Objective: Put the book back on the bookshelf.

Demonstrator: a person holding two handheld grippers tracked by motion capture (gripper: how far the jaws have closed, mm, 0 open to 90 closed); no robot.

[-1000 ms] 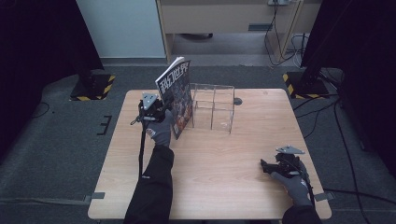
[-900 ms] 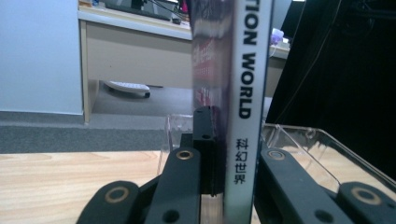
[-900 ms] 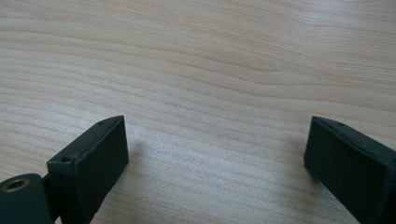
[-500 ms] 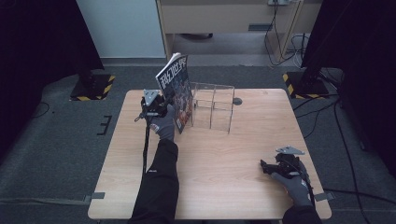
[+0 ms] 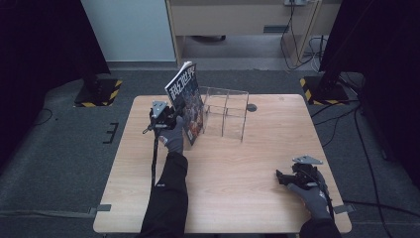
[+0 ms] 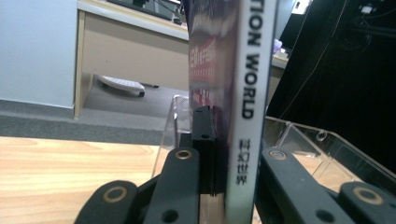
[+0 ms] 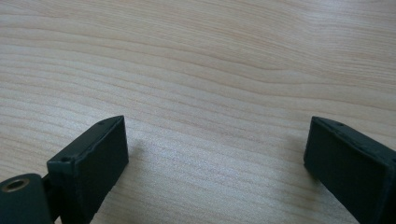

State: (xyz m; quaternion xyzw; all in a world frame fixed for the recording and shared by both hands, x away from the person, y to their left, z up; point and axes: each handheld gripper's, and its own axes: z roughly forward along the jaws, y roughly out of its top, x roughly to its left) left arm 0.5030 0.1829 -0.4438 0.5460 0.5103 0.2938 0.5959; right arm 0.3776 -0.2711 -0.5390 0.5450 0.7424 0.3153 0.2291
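1. The left gripper [image 5: 174,120] is clamped on the spine edge of a glossy magazine with a dark printed cover and a white spine [image 5: 187,101], holding it upright and slightly tilted at the left end of a clear acrylic divided rack [image 5: 225,111] on the far half of the pale wooden table [image 5: 233,173].
2. In the left gripper view the white spine [image 6: 246,93] stands vertical between the two black jaws, which are pinched tight on it low down, with the rack's transparent wall [image 6: 173,121] just behind.
3. Whether the magazine's lower edge already rests inside the rack or on the table beside it cannot be told.
4. The magazine is likely light but floppy: thin, coated pages that bend and fan away from the bound edge. The spine is its stiffest part, so a hold there, near the bottom, looks sound.
5. The cover looks slick, so a loose pinch could let it slide; the top may lean or sag.
6. The rack looks rigid, smooth and light, apt to scoot if nudged.
7. The right gripper [image 5: 286,179] rests on the table's near right corner, well apart, its jaws spread wide over bare wood grain [image 7: 210,93], holding nothing.
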